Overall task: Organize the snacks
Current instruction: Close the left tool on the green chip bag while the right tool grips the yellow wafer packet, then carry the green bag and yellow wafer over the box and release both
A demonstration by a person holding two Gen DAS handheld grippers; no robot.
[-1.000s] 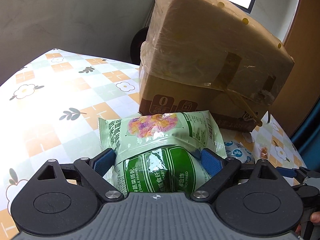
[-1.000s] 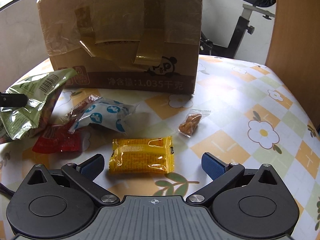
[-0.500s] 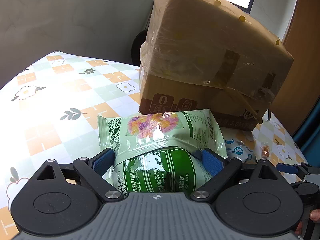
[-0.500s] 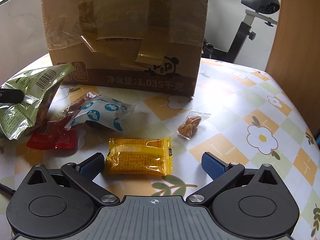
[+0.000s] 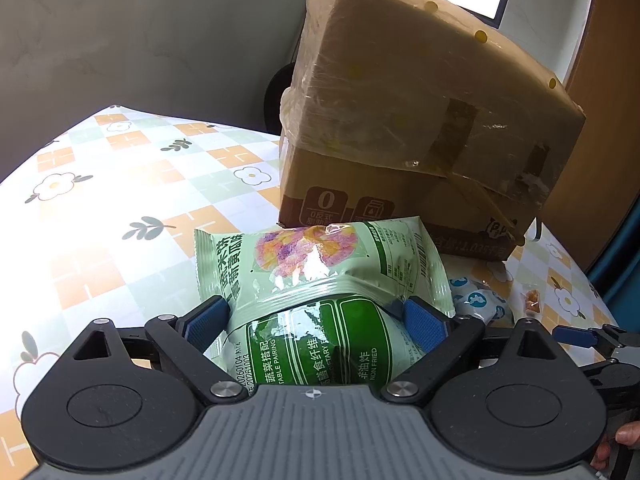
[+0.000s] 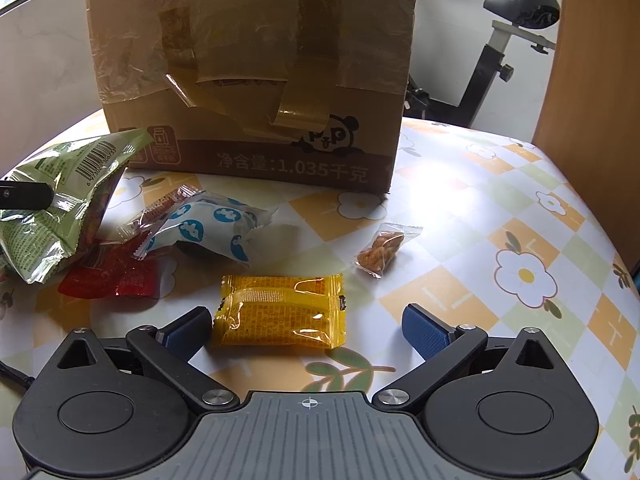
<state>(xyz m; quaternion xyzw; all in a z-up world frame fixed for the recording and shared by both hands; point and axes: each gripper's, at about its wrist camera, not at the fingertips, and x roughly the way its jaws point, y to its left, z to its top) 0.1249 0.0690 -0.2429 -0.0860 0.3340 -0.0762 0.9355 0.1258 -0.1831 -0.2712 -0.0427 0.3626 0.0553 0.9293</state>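
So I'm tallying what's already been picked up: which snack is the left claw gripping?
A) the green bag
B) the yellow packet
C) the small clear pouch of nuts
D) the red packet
A: in the left wrist view the left claw has its blue pads pressed into both sides of the green bag, while the other snacks lie on the table.

Both wrist cameras look forward and down, low over the flower-patterned surface (image 6: 500, 208), sharing the taped brown cardboard box (image 5: 420, 120) ahead.

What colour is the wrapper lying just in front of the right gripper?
Yellow-orange with fine dark print; the yellow wrapper shows best in the right wrist view.
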